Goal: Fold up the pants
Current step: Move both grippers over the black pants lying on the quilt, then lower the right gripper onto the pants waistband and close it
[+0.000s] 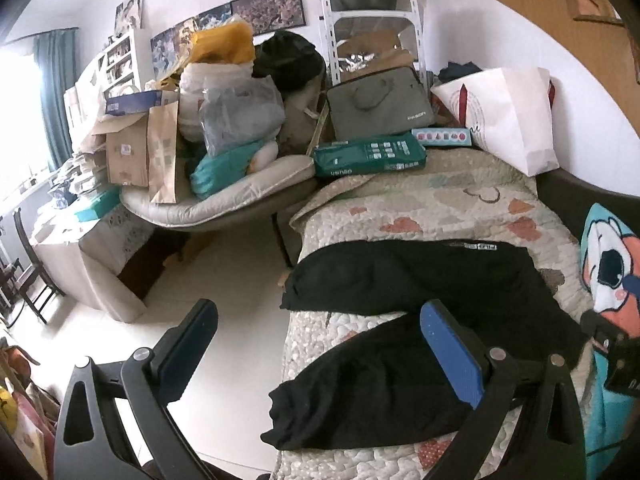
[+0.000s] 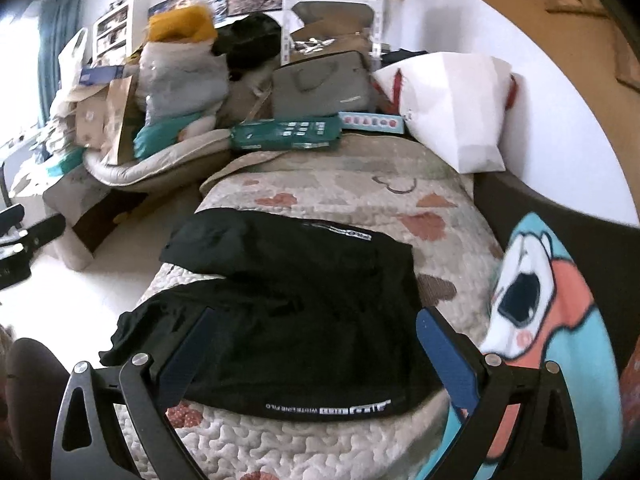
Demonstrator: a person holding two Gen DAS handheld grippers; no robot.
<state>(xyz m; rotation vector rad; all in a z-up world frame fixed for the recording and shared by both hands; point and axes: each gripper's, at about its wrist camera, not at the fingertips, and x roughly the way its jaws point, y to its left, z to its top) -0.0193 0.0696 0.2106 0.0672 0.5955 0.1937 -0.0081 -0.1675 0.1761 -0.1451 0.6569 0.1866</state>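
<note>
There is one pair of black pants [image 1: 416, 280] with two legs. One quilted bedspread with hearts [image 1: 460, 208] lies under it. Two grippers show, the left gripper [image 1: 320, 344] and the right gripper [image 2: 312, 344], and each has two fingers. There is one white paper bag [image 1: 508, 116], one grey laptop bag [image 1: 380, 104], one green flat packet [image 1: 368, 156], one blue and pink cartoon cushion [image 2: 552, 320], one white metal shelf [image 1: 372, 12], one teal curtain [image 1: 52, 92] and one yellow cloth bundle [image 1: 228, 44].

Daylight from blown-out window [image 1: 16, 112] at left; fisheye-warped edges; right view blurred.
</note>
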